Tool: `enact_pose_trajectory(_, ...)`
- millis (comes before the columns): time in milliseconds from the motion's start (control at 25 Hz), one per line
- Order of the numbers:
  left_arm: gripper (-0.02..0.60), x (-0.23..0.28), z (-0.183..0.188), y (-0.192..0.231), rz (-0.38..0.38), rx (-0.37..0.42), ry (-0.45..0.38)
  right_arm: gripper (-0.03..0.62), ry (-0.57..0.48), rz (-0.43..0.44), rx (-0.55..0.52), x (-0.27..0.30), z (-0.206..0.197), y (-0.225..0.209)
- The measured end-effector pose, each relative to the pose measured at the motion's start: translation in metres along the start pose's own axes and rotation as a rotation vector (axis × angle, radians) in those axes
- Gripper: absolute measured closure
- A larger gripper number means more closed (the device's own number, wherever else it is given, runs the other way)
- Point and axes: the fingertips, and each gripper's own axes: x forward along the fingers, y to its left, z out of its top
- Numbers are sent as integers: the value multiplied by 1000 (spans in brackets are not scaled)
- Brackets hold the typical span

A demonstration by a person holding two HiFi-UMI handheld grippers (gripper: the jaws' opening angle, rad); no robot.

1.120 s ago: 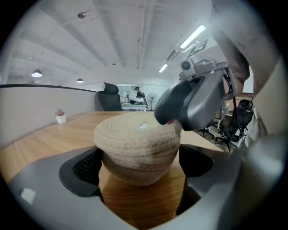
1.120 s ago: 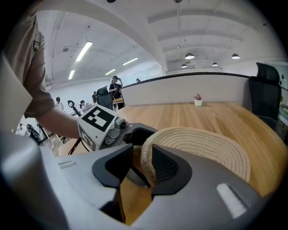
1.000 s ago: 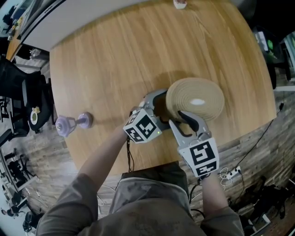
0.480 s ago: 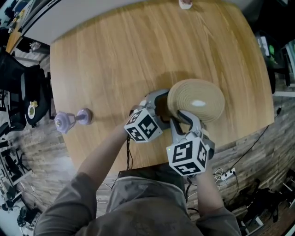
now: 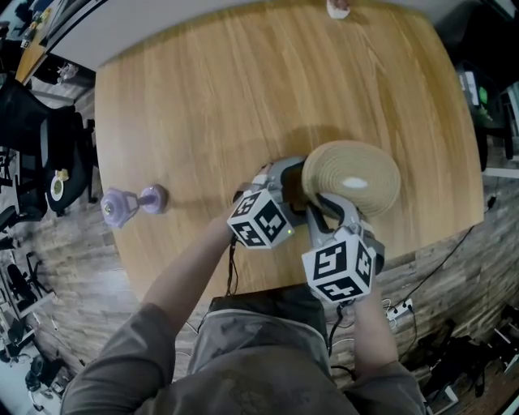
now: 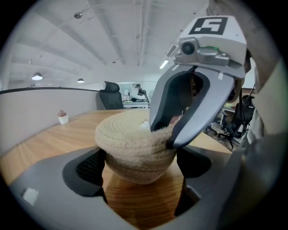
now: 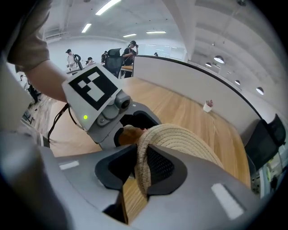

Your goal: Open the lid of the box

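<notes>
Quick status from my end. The woven box (image 6: 135, 159) sits on the wooden table (image 5: 227, 97), over on the near right side, right in front of me. Its lid (image 5: 353, 178) is on top, and I can't tell whether the near edge has lifted at all.

The left gripper (image 6: 141, 166) comes in low from the side with one jaw on each side of the box's lower body. Both pads are pressed against the rope wall, so it's got a solid hold on the box.

The right gripper (image 7: 141, 173) comes in steeper from above, next to the left one. Its jaws have just been closing, and the near rim of the lid runs edge-on between them. Both pads are squeezed onto that rim, so it's pinching the lid and not the box under it. In the left gripper view its fingertips bite the lid's edge just above the body.

Other stuff on the table:
- A purple dumbbell-looking thing (image 5: 130, 203) lies well off to the left near the edge.
- A tiny white pot (image 5: 338, 8) is on the far side, well apart from the box.
</notes>
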Motion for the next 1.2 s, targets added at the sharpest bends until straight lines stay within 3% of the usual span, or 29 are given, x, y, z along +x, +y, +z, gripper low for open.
enact_pose_trajectory(280, 99, -2, -1, 2, -7, -43, 0, 519, -169, 98, 152, -25, 12, -12)
enact_pose_trajectory(520, 109, -5, -2, 0, -4, -64, 31, 517, -475, 196, 313, -87, 22, -37)
enact_pose_trajectory(680, 109, -5, -2, 0, 0, -69, 38, 519, -671, 152, 494, -141, 16, -74)
enact_pose_trajectory(880, 109, -5, -2, 1, 6, -74, 34, 520, -866, 28, 709, -187, -18, -114)
enact_pose_trajectory(1040, 104, -8, 0, 2, 11, -83, 39, 522, -905, -16, 848, -195, -41, -125)
enact_pose_trajectory(1200, 98, -13, 5, -1, -2, -83, 60, 522, -911, -21, 878, -199, -44, -128)
